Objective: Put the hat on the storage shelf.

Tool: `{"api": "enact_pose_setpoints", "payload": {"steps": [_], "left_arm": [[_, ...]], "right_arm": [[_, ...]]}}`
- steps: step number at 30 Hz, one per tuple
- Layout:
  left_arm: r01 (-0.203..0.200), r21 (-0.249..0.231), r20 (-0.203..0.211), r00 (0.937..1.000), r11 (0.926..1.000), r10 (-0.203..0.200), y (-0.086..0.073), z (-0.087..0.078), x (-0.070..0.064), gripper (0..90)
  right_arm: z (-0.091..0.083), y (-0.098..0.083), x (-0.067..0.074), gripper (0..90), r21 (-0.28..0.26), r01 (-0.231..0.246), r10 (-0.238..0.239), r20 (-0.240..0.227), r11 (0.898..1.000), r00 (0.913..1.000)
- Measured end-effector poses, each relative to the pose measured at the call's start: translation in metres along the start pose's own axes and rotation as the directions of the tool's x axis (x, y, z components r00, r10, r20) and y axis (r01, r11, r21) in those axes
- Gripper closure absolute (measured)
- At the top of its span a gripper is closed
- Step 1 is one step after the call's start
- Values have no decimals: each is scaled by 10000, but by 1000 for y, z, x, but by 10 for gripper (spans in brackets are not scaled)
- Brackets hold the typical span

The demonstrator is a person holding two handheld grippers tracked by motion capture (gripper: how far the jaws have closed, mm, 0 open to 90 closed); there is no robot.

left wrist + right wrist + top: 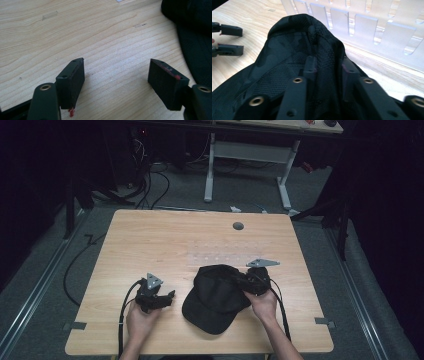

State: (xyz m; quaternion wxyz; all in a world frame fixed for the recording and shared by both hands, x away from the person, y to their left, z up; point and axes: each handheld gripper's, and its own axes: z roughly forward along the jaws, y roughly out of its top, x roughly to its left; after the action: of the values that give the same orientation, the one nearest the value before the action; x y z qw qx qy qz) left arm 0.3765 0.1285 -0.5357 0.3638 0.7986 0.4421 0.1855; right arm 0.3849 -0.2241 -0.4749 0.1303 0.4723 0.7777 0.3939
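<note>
A black mesh cap (212,300) lies on the wooden table (175,240), its brim toward the front edge. My right gripper (243,282) is at the cap's right side. In the right gripper view the cap's crown (294,45) is bunched into a fold between the two jaws, and the right gripper (328,65) is shut on it. My left gripper (167,297) is held low over bare wood just left of the cap. Its jaws are wide open with nothing between them (116,62), and the cap's edge (197,37) shows at the right. The left gripper (241,40) also appears far left in the right gripper view.
A clear slotted plastic plate (362,25) lies flat on the table just behind the cap (225,256). A grey round grommet (238,226) sits near the far edge. Tape marks (75,325) flag the front corners. A white-legged desk (250,155) stands beyond the table.
</note>
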Motion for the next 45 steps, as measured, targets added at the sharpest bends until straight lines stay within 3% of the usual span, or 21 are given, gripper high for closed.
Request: {"api": "enact_pose_setpoints", "payload": {"steps": [7, 21, 29, 39, 45], "left_arm": [[-15, 7, -17, 10000, 10000, 15, 0, 0, 0, 299], [-53, 31, -44, 10000, 10000, 53, 0, 0, -1, 299], [-48, 33, -38, 10000, 10000, 48, 0, 0, -1, 301], [-55, 47, -91, 9999, 10000, 55, 0, 0, -1, 295], [-203, 116, 170, 9997, 9997, 201, 1, 1, -1, 244]], "right_arm": [[-2, 0, -2, 819, 118, -51, 54, -280, 9999, 9996], [-7, -1, -1, 835, -332, 120, -146, -816, 9994, 9966], [-22, 1, -3, 839, -793, 240, -329, -1127, 9966, 9931], [-36, 3, -5, 840, -1073, 289, -414, -1168, 9938, 9923], [-53, 9, -2, 840, -1495, 561, -738, -1157, 9872, 9905]]}}
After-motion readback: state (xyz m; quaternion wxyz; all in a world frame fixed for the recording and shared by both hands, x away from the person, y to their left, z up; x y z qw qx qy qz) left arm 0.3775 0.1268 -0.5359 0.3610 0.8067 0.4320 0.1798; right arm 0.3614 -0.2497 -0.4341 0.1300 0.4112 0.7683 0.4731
